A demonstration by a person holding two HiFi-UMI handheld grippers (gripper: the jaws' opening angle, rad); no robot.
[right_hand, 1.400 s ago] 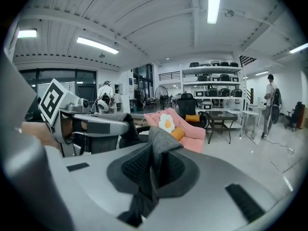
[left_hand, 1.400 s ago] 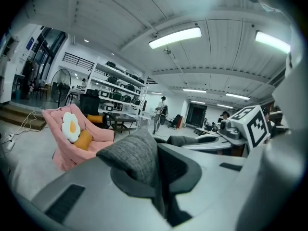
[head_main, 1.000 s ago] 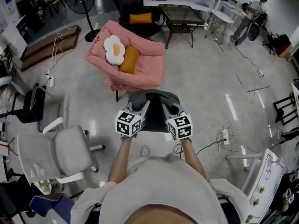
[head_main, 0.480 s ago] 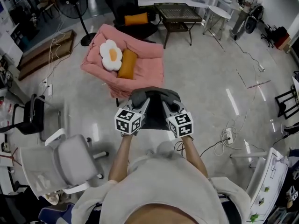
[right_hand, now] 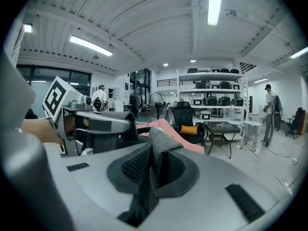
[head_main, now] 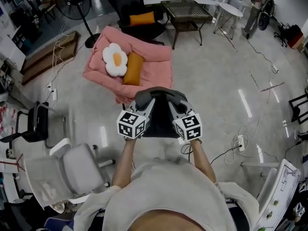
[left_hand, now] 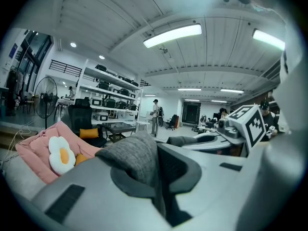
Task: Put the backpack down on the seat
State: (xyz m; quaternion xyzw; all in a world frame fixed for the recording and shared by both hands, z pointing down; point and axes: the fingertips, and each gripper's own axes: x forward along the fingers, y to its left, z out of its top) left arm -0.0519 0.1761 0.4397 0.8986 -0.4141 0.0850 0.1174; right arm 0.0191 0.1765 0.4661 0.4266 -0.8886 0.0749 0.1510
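- While it hangs over the floor at frame centre, the backpack (head_main: pixel 161 121) is short of the pink seat (head_main: pixel 156 66) at upper left.
- A fold of its grey fabric is pinched in the left hand-held gripper (head_main: pixel 146 109), another in the right hand-held gripper (head_main: pixel 174 109).
- By the look of it, the approach, lowering and release are all left to do; cushions (head_main: pixel 115 59) fill the seat's left side.
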